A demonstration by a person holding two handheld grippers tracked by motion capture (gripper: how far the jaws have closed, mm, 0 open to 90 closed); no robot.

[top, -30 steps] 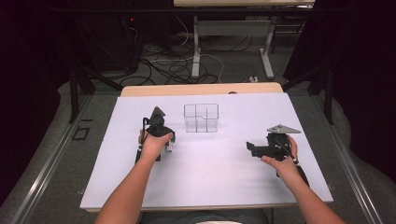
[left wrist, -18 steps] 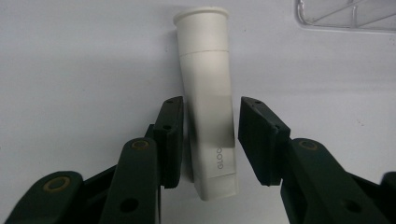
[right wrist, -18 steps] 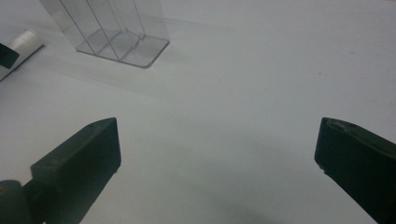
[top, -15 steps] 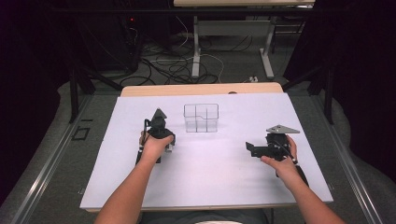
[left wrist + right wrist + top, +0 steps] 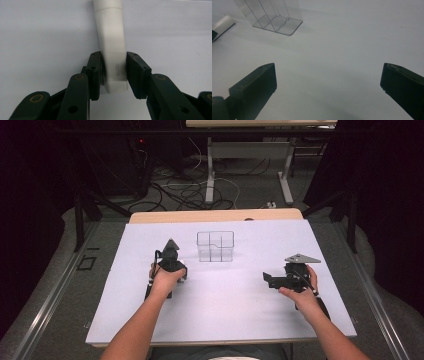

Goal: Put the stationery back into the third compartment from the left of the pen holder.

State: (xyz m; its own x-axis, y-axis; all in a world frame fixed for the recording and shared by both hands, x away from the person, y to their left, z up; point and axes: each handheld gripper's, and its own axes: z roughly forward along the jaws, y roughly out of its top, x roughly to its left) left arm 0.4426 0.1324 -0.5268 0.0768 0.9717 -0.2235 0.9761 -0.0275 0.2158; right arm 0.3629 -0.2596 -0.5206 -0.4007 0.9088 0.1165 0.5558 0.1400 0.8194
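Smooth white tube (image 5: 111,42) between black tongs (image 5: 113,72)

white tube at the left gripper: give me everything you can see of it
The white tube looks like matte plastic, flattened at its crimped near end and rounder toward a cap at the far end. Grey lettering reading GLOC runs along it. It lies on the white table cover, pointing away from the left gripper, whose black jaws have just been closing and sit against both sides near the crimp.
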